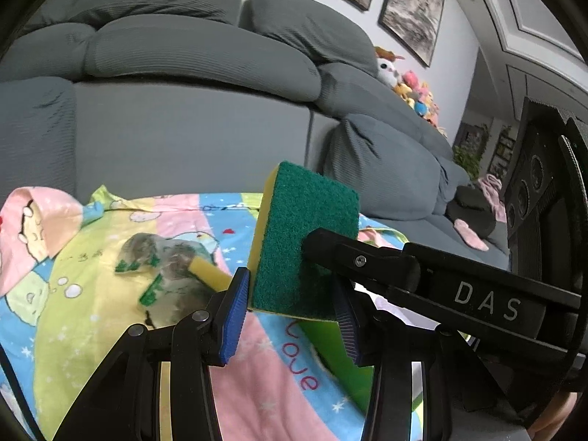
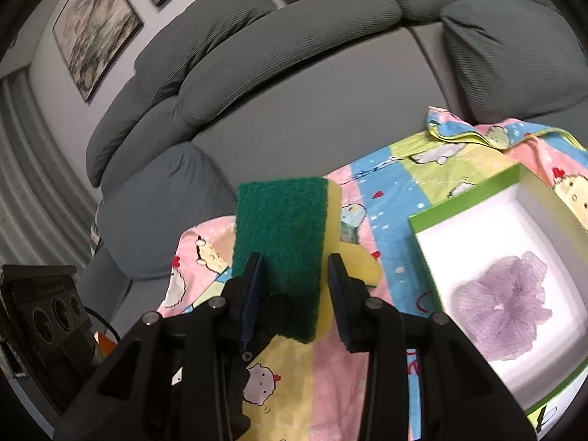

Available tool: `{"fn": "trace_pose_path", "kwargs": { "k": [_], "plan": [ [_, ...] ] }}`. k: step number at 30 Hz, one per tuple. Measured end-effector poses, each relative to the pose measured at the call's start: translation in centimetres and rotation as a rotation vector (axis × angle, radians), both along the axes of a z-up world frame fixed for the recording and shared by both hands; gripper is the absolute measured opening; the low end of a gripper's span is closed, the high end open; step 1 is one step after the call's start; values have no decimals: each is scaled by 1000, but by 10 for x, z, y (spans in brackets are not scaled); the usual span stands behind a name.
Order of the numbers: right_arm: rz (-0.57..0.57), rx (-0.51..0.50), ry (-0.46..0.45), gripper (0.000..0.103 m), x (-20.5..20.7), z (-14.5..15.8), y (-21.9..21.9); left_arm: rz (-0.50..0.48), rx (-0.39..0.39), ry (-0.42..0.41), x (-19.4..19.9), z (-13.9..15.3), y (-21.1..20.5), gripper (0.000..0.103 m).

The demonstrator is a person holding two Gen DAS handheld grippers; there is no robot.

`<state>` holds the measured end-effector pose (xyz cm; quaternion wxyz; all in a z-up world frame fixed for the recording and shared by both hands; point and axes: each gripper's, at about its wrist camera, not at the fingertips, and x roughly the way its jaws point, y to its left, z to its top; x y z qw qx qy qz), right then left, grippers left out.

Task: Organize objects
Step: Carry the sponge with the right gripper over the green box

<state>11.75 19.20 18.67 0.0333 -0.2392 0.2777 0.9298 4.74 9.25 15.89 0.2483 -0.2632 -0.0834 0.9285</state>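
Both grippers are gripping one sponge (image 1: 307, 239), lifted above the cloth (image 1: 110, 239). Left gripper (image 1: 290, 316) is pinching its lower end, jaws narrow. Right gripper (image 2: 294, 294) is clamping it across the green face, jaws narrow. The box (image 2: 459, 202), holding a purple mesh ball (image 2: 503, 305), is sitting just beside, on the cloth.

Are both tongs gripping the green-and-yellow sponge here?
Touching. Left wrist view shows the sponge pinched by the left tongs, with the right tongs clamping its green face.
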Motion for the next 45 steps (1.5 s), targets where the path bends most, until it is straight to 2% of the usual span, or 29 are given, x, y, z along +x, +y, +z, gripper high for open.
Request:
{"fn": "trace_pose_path", "kwargs": {
  "k": [6, 22, 33, 45],
  "plan": [
    [-47, 5, -4, 37, 11, 0, 17, -43, 16, -3, -1, -3, 19, 45],
    [-161, -4, -33, 37, 37, -11, 61, -176, -38, -37, -10, -8, 75, 45],
    [-273, -26, -115, 37, 53, -28, 94, -297, -37, -137, -22, -27, 113, 45],
    [-371, -22, -228, 37, 54, -46, 115, -396, -6, -270, -35, -51, 133, 45]
  ]
}}
